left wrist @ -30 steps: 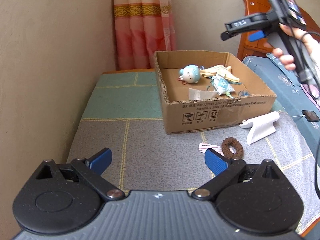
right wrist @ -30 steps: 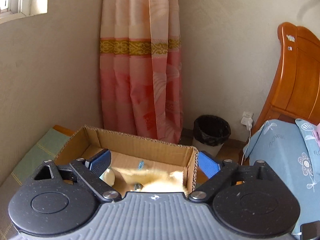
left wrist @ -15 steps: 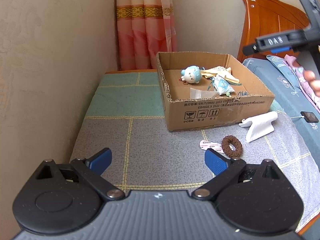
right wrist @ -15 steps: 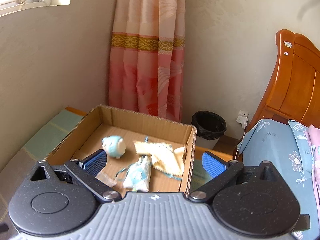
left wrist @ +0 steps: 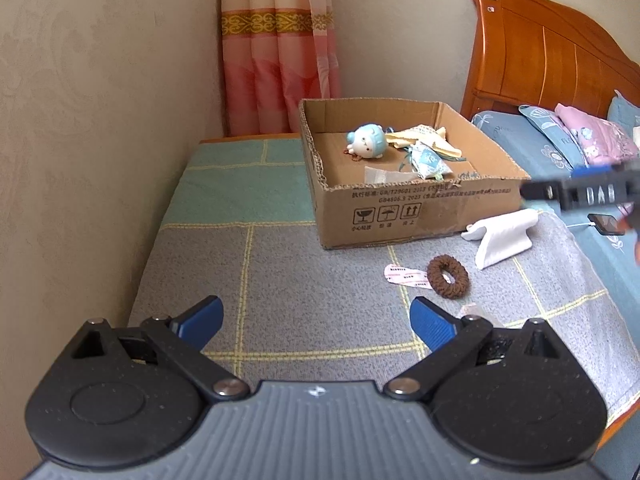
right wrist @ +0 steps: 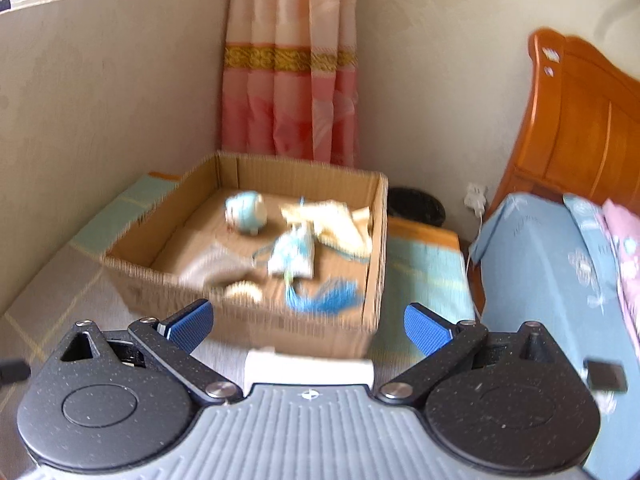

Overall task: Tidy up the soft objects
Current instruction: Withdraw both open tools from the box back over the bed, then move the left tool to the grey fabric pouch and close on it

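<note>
A cardboard box (left wrist: pixel 420 208) stands on the patterned cover and holds a pale blue plush toy (left wrist: pixel 368 145), a cream cloth (left wrist: pixel 424 138) and a small blue sachet (left wrist: pixel 429 162) with a tassel (right wrist: pixel 324 300). In front of the box lie a brown scrunchie (left wrist: pixel 447 276), a pink packet (left wrist: pixel 404 277) and a white folded item (left wrist: pixel 502 237). My left gripper (left wrist: pixel 316 320) hangs open over the grey cover, empty. My right gripper (right wrist: pixel 306 322) is open and empty, just short of the box (right wrist: pixel 280 320), above the white item (right wrist: pixel 308 368).
A wall runs along the left side. A pink curtain (left wrist: pixel 280 48) hangs behind the box. A bed with a wooden headboard (left wrist: pixel 552 56) and blue bedding lies on the right, with a phone (left wrist: pixel 608 224) on it. A black bin (right wrist: pixel 416 204) stands in the corner.
My right gripper drew back from over the box towards its near side and sank a little, so the whole box interior now shows. My left gripper stayed almost still.
</note>
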A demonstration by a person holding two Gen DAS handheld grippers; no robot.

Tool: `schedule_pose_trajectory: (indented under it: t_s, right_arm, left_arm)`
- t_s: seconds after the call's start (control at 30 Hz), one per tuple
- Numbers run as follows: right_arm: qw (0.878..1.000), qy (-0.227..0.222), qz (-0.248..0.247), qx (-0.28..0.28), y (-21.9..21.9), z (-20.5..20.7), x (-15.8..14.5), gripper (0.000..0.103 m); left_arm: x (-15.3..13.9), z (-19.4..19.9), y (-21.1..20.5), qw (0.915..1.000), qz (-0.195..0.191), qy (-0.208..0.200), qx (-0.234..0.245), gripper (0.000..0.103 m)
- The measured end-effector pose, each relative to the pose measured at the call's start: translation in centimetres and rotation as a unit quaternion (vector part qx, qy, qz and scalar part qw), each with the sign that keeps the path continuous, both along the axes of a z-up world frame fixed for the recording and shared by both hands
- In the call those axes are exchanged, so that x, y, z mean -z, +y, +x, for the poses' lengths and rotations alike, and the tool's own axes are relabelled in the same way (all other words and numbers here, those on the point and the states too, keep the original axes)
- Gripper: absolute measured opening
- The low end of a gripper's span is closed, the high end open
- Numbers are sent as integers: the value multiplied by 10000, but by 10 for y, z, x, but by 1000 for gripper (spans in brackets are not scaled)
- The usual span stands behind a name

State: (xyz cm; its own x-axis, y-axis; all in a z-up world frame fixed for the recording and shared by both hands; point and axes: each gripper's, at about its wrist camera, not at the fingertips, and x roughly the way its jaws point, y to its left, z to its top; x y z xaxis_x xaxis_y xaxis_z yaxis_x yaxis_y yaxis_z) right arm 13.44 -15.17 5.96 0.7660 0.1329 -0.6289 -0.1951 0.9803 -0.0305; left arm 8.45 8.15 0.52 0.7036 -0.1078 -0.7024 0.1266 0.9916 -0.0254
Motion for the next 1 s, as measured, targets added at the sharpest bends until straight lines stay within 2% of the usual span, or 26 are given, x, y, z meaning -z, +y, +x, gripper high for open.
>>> schedule_pose_trajectory:
  t_s: [0.17, 0.37, 0.67, 1.0]
  right_arm:
    - [9992, 297, 85, 263, -8, -19, 31, 103]
    - [9981, 440, -4, 430, -14, -41, 56, 103]
    - [9979, 573, -262, 136, -13, -64, 81, 103]
    - [9975, 412, -552, -135, -16, -78, 92, 103]
  left_arm:
    - [3, -3, -4, 9999, -42, 80, 56, 99]
    - [7, -3, -18, 9994, -70, 172, 302, 99]
    - [21, 1, -50, 9969, 46, 435, 654, 99]
    - [31, 12, -84, 9934, 156, 714, 884, 99]
